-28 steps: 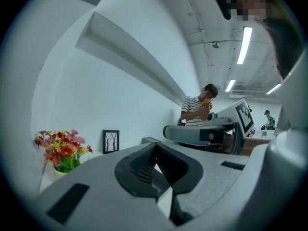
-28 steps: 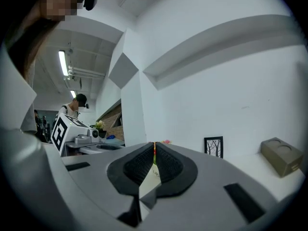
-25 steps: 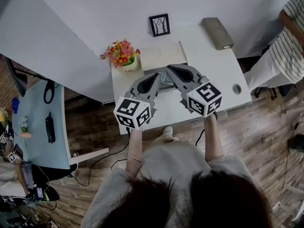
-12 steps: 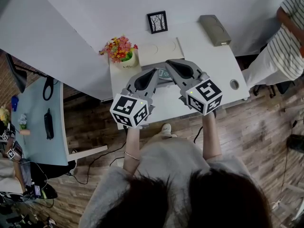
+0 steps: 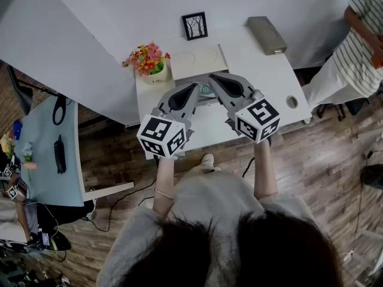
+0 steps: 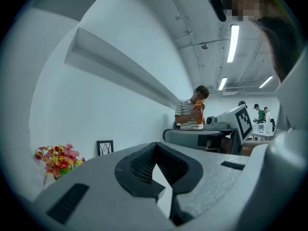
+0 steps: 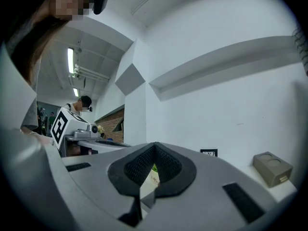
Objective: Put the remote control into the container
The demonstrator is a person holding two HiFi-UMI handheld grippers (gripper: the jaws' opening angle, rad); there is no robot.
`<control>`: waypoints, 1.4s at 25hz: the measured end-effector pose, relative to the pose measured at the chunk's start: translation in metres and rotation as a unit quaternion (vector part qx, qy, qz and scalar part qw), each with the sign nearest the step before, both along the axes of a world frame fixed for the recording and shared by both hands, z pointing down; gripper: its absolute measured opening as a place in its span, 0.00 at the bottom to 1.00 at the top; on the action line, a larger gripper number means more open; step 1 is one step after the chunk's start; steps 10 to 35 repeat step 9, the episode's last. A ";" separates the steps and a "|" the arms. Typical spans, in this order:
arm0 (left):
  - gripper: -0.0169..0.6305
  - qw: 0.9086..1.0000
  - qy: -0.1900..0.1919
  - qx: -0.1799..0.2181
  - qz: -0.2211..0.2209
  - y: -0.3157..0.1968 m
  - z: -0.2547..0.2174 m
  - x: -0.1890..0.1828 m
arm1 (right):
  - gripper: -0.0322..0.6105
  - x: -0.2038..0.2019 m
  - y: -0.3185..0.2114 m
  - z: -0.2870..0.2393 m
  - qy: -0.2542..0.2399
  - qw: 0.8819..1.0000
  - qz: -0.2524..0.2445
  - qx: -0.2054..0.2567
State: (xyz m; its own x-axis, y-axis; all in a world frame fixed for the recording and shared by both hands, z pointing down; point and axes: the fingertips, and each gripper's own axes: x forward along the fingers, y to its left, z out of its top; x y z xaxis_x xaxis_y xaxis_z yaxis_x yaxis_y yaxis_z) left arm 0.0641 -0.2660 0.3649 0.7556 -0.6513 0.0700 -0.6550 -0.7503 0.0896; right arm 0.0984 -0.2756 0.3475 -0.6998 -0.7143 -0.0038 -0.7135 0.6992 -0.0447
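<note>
While both grippers hang level over the white table (image 5: 276,84), their noses meet just right of the flower pot (image 5: 148,63), on its near side. Left gripper (image 5: 197,86): fingers drawn together, only a thin slit between the pads, nothing in it. Right gripper (image 5: 210,77): fingers fully closed, empty; the pot's label shows through the gap behind the pads.

Remote control (image 5: 206,91): only a small grey-green patch of it visible in the head view. It lies on the table beside the flower pot, below the two sets of fingertips, in the wedge between them. No fingers grip it; contact cannot be judged from above. Neither gripper view shows it.

Other items, placed from the flower pot:
- white tray (image 5: 194,60), just beside it to the right
- picture frame (image 5: 195,26), beyond it, against the wall
- grey box (image 5: 267,34), well apart to the right
- person in a striped shirt (image 5: 359,46), farther right, past the table's end
</note>
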 end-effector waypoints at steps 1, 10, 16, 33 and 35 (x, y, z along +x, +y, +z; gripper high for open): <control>0.03 1.000 0.000 0.001 0.001 0.001 0.000 0.000 | 0.05 0.000 0.001 0.000 0.000 1.000 0.001 0.001; 0.03 1.000 0.000 0.005 0.003 0.007 -0.004 0.003 | 0.05 0.003 0.007 -0.006 -0.003 1.000 0.004 0.009; 0.03 1.000 0.000 0.005 0.003 0.007 -0.004 0.003 | 0.05 0.003 0.007 -0.006 -0.003 1.000 0.004 0.009; 0.03 1.000 0.000 0.005 0.003 0.007 -0.004 0.003 | 0.05 0.003 0.007 -0.006 -0.003 1.000 0.004 0.009; 0.03 1.000 0.000 0.005 0.003 0.007 -0.004 0.003 | 0.05 0.003 0.007 -0.006 -0.003 1.000 0.004 0.009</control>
